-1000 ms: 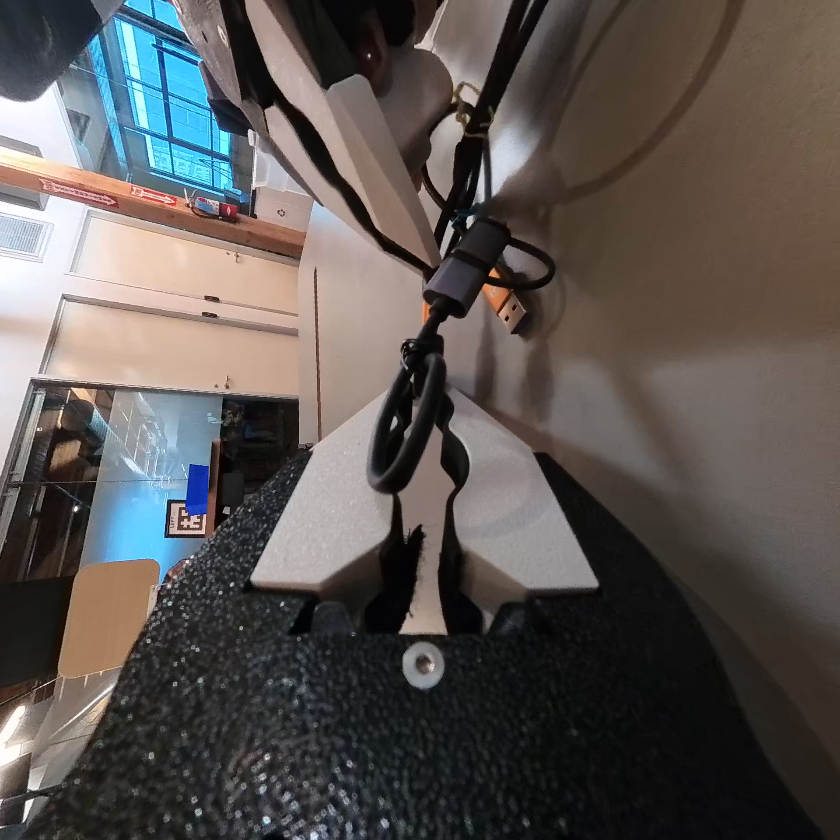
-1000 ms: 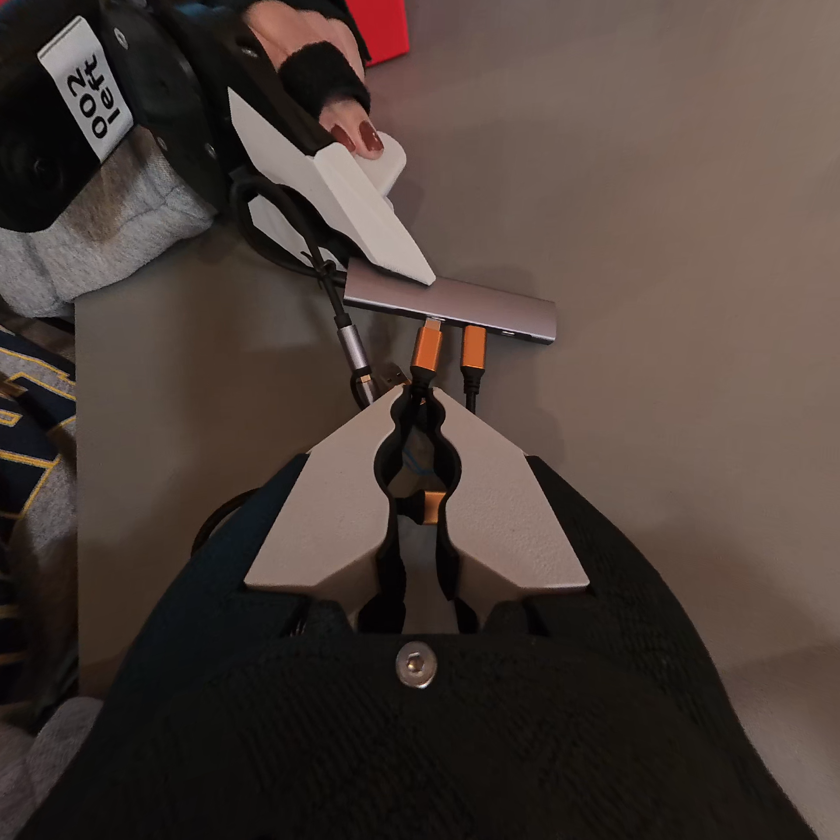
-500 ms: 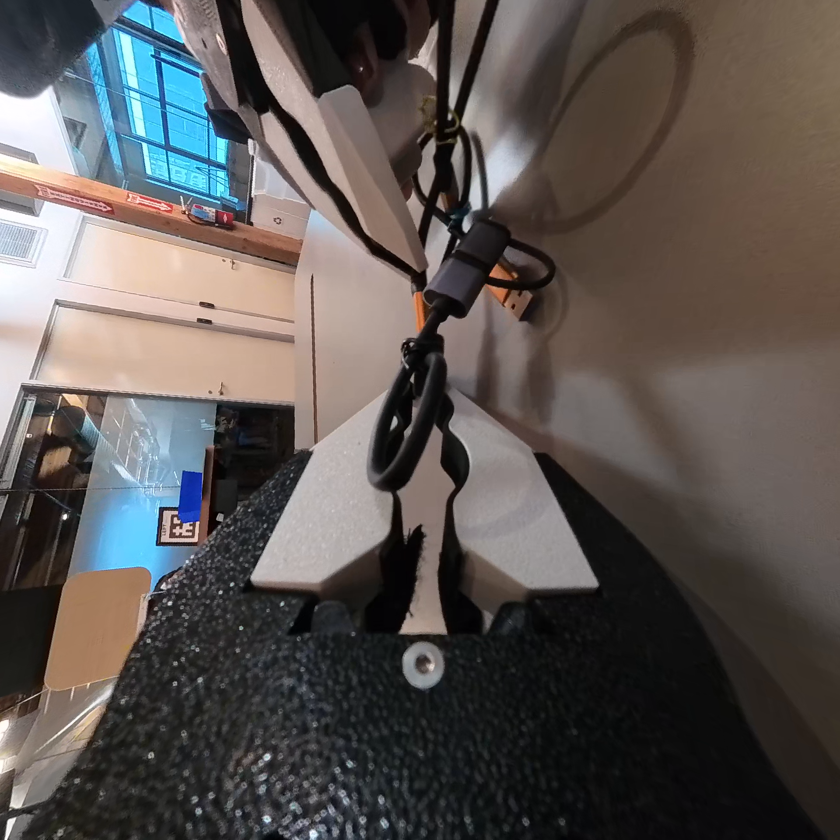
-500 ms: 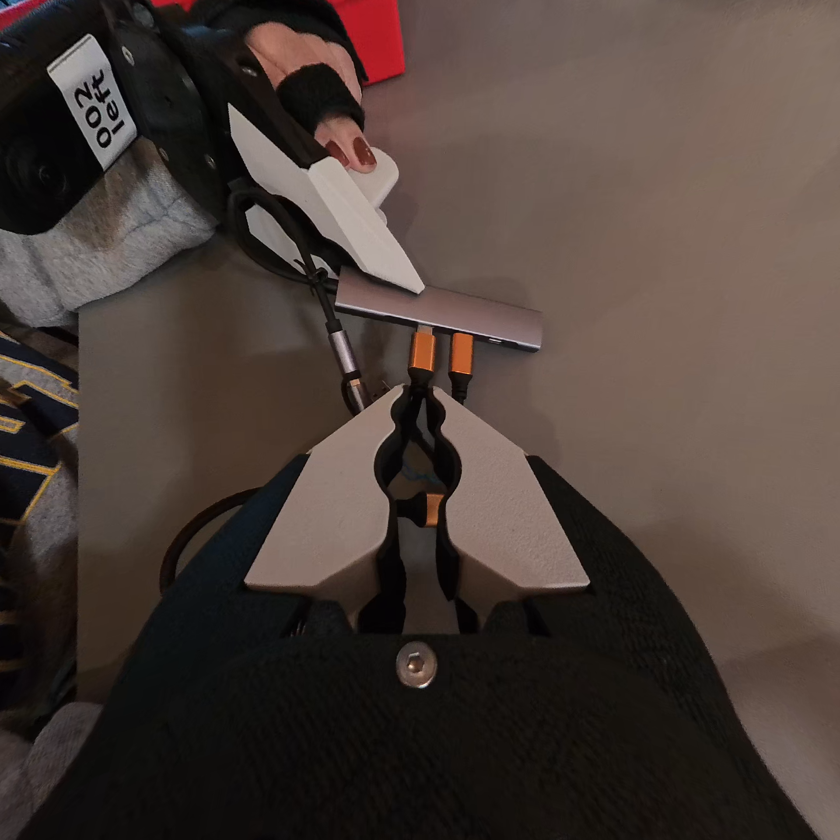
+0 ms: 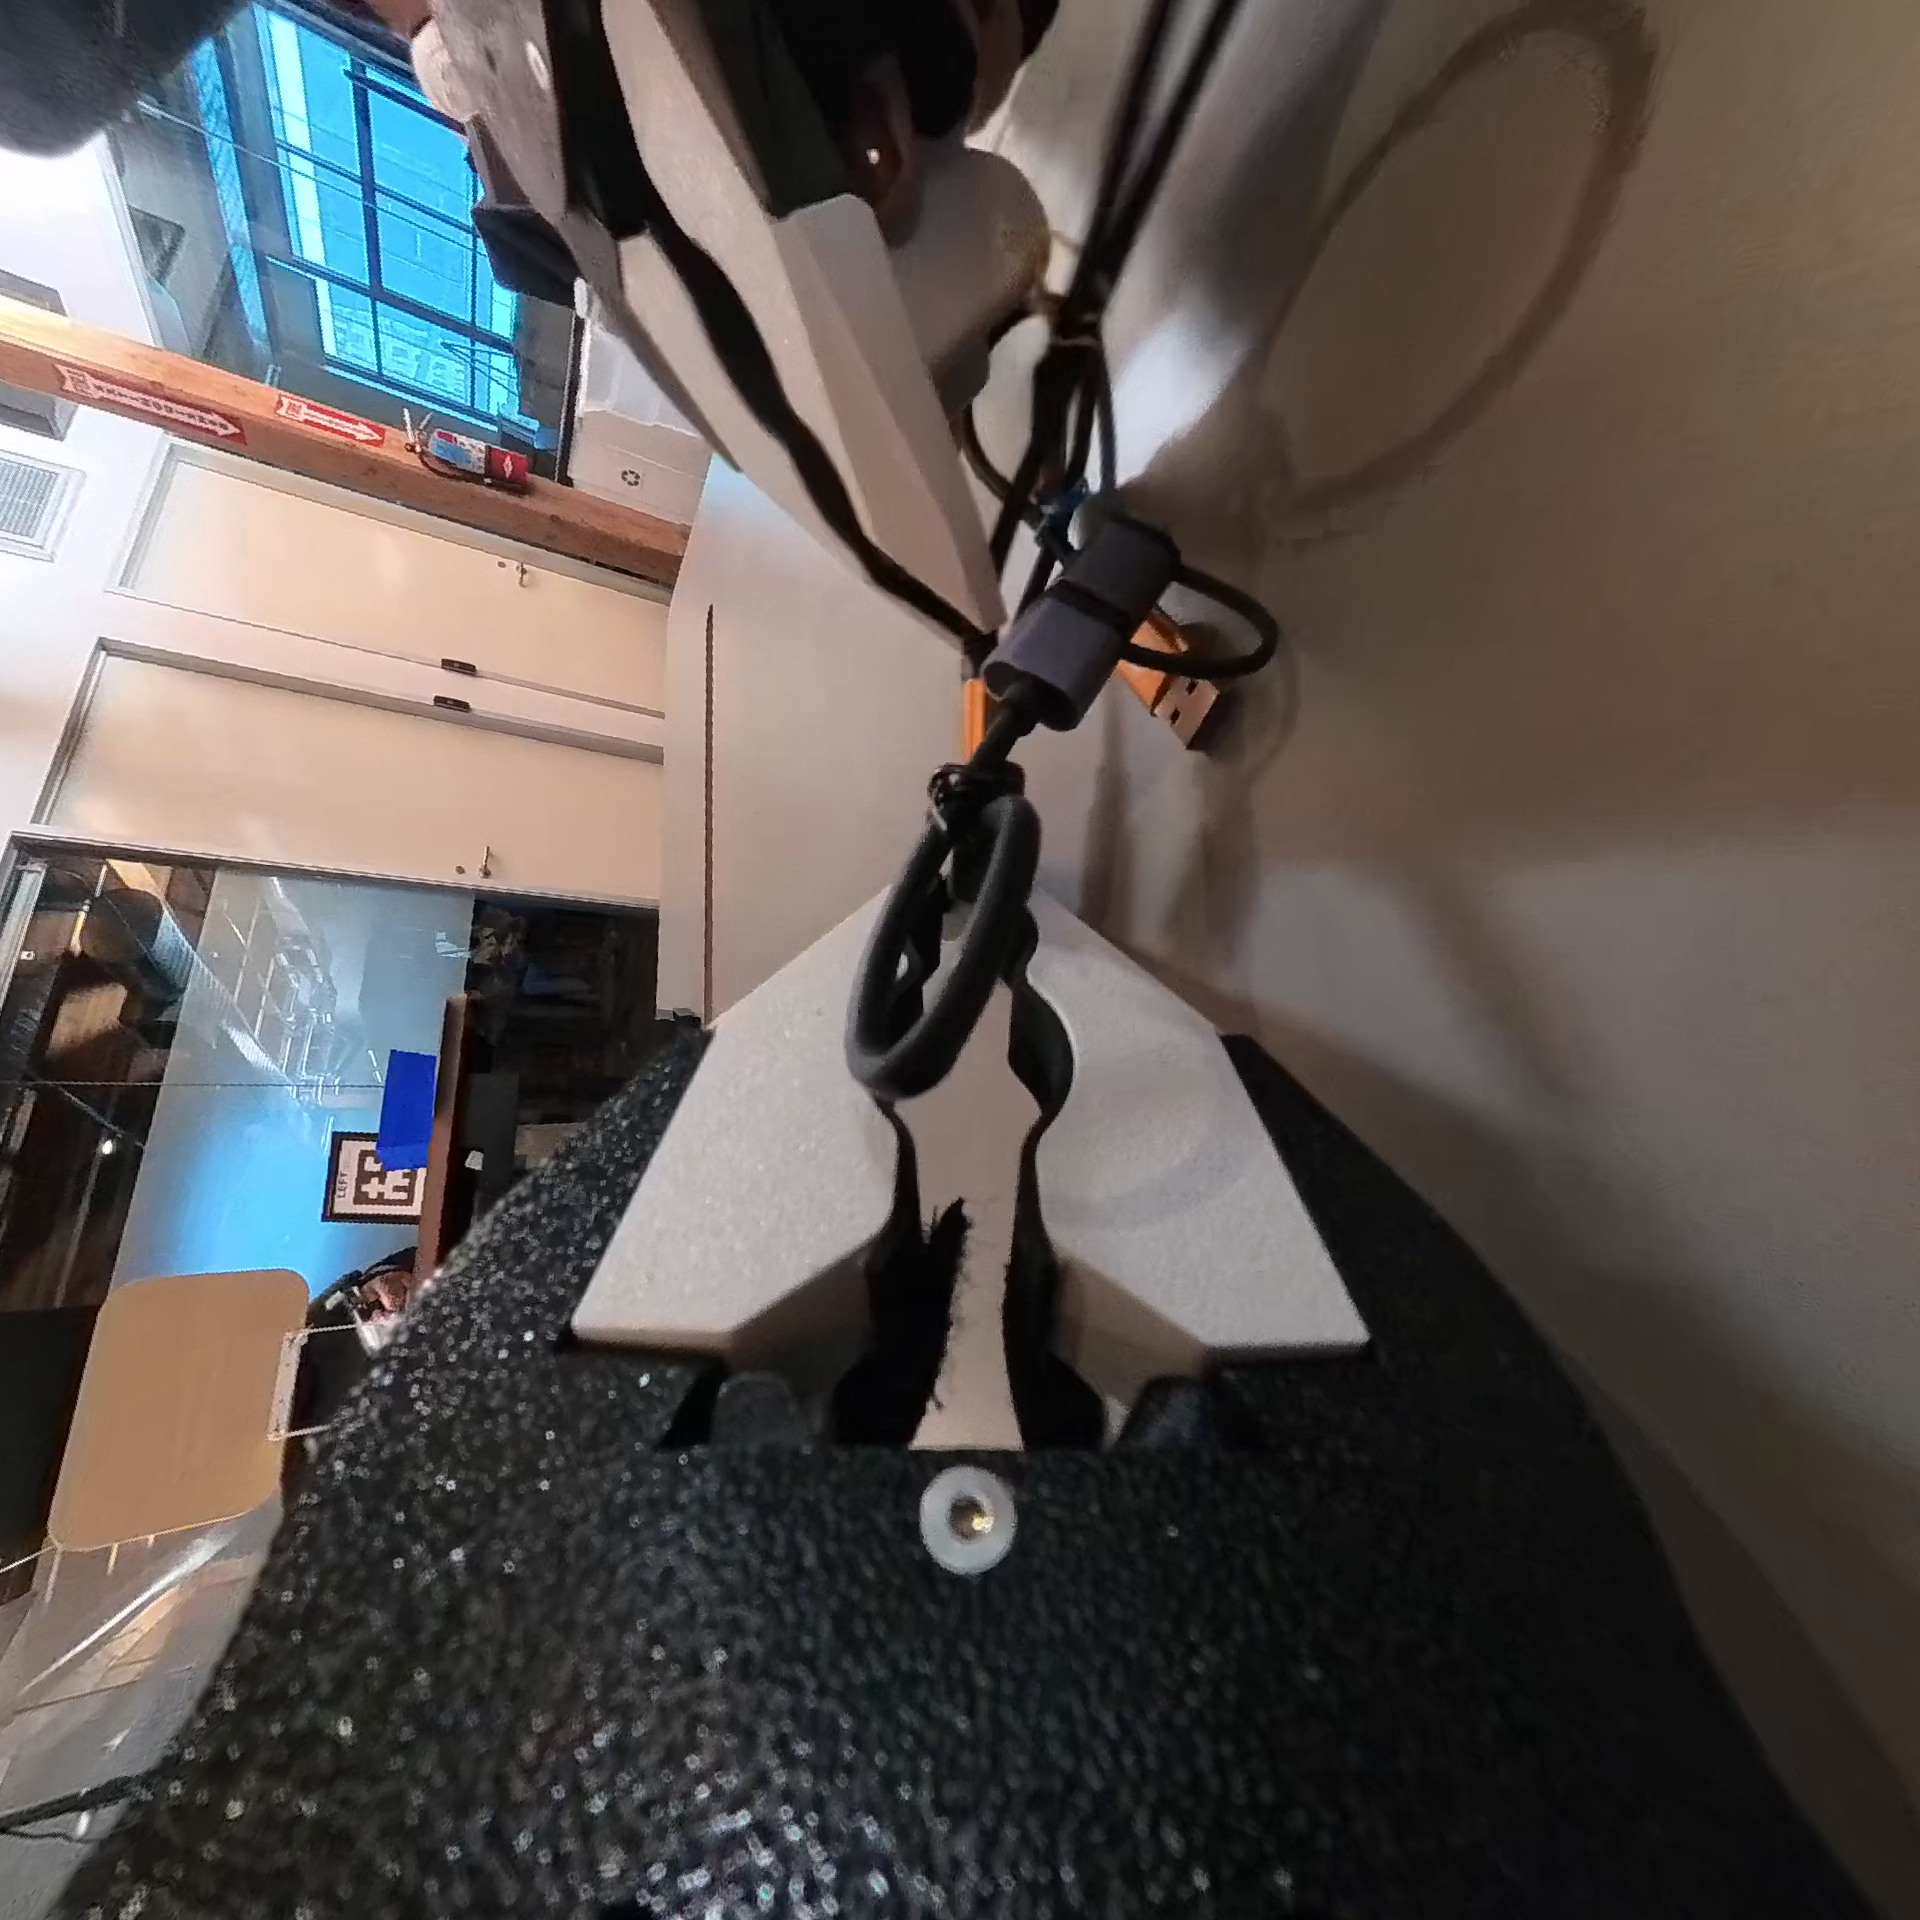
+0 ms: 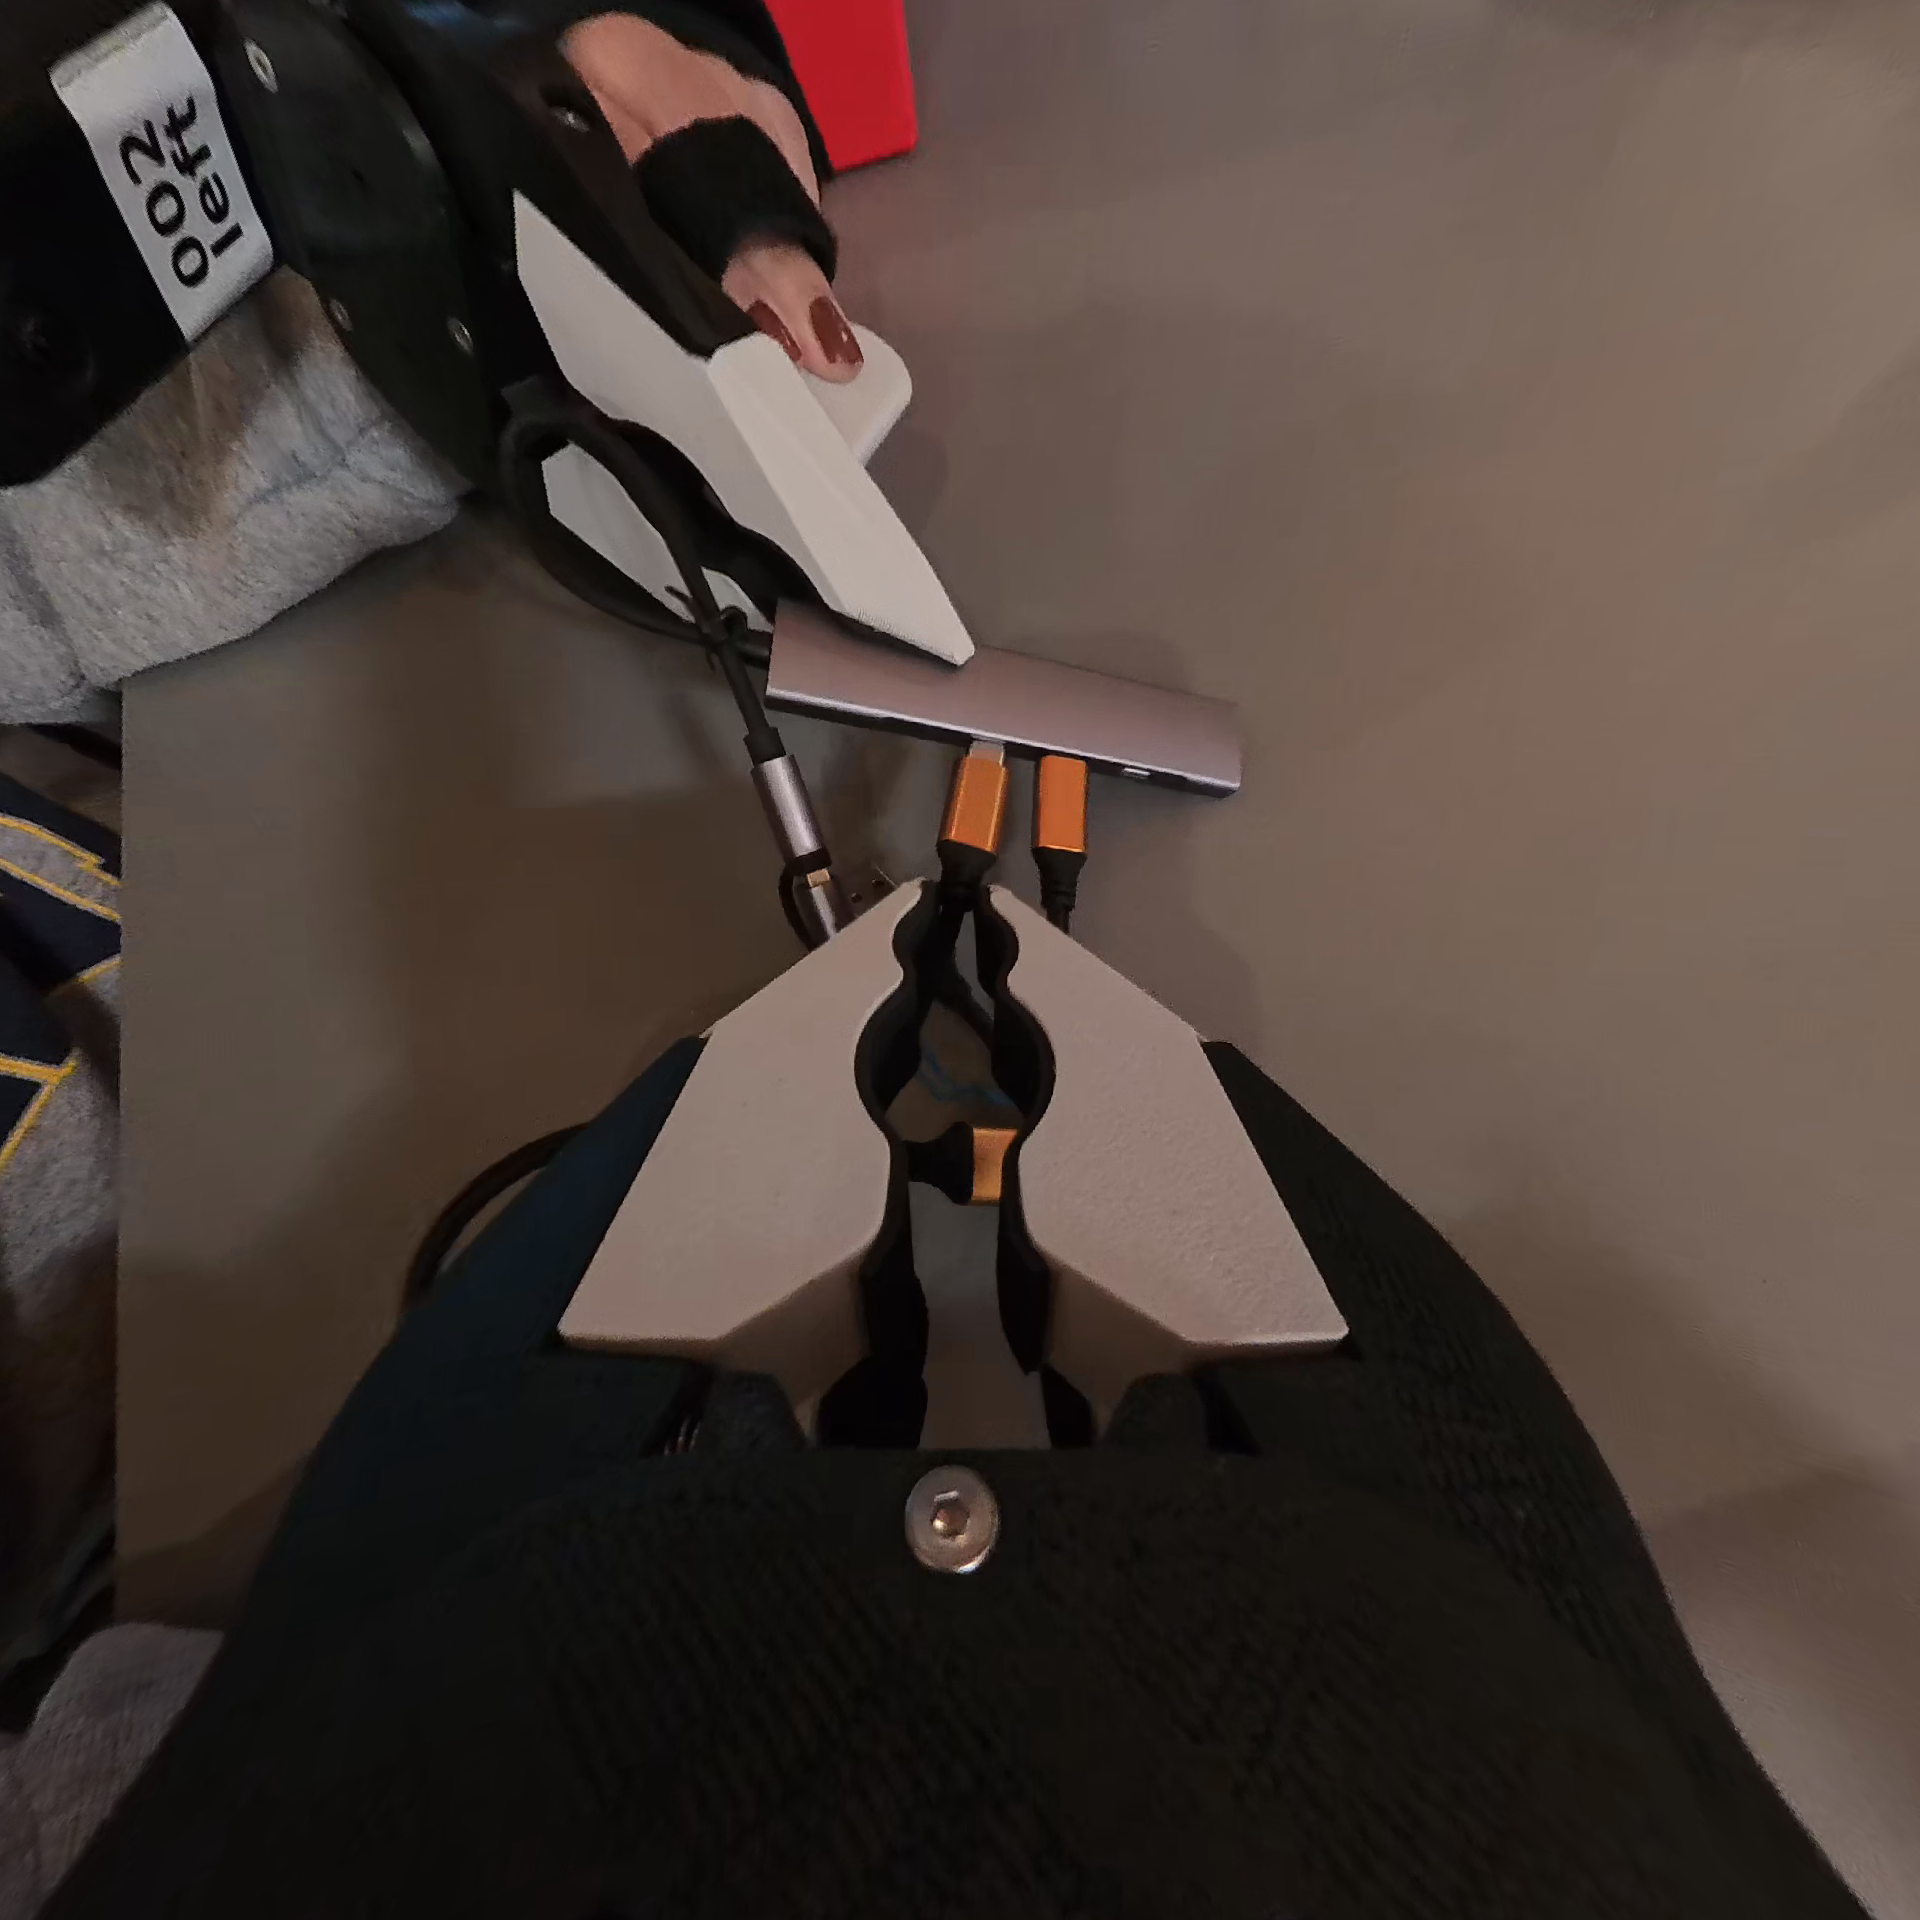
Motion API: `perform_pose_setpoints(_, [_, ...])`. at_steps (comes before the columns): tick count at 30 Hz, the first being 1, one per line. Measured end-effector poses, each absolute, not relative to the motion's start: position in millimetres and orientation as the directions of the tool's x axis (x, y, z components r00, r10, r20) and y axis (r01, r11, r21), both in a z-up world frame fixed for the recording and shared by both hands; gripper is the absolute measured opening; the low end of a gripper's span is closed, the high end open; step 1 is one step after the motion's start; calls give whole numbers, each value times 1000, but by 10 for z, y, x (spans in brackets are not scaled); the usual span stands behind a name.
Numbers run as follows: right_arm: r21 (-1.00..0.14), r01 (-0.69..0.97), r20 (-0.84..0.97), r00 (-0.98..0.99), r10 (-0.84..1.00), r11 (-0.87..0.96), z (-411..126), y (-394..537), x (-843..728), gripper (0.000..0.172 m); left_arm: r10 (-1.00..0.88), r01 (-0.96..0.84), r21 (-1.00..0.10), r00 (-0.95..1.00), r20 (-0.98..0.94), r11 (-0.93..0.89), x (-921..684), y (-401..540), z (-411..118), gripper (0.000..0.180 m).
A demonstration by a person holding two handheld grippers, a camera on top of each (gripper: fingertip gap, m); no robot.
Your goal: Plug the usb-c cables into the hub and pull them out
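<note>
Currently one grey hub (image 6: 997, 701) lies on the table (image 6: 1455, 416), with two orange-plug cables at its side: left plug (image 6: 974, 800) partly out, right plug (image 6: 1060, 805) seated. Right gripper (image 6: 956, 899) is clenched on the left cable just behind its plug. Left gripper (image 6: 894, 634) clamps the hub's end. One grey-plug hub lead (image 6: 784, 805) lies beside.

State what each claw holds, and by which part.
Right claw: orange-plugged black cable, by its black collar behind the plug. Left claw: flat grey metal hub, by its end.
</note>
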State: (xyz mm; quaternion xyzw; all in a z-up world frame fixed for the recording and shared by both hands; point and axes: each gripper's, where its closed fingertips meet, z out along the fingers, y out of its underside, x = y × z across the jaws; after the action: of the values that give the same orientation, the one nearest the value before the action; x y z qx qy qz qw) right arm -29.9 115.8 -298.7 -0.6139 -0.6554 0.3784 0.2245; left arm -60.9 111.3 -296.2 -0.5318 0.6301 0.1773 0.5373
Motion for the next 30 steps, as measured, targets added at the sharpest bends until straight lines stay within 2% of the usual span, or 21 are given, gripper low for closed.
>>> perform_pose_setpoints(5, [-738,675,-152,-174,973,5,-3111,1092,-328,4,-500,-851,-384,174,-848,357,-624,1130,-2964,9])
perform_pose_setpoints(12, [-755,655,-181,-186,966,-16,-3072,1056,-349,4,-568,-789,-509,257,-782,344,-639,1121,-2946,9])
perform_pose_setpoints(19, [-769,638,-167,-163,973,-25,-3012,1118,-337,3,-551,-815,-455,208,-808,359,-607,1101,-2952,8])
perform_pose_setpoints(27, [-740,673,-135,-153,979,3,-3116,1154,-336,3,-572,-808,-486,236,-785,333,-552,1116,-2956,9])
perform_pose_setpoints(30, [-736,677,-120,-133,984,2,-3173,1204,-372,4,-562,-820,-463,221,-797,335,-551,1135,-2968,9])
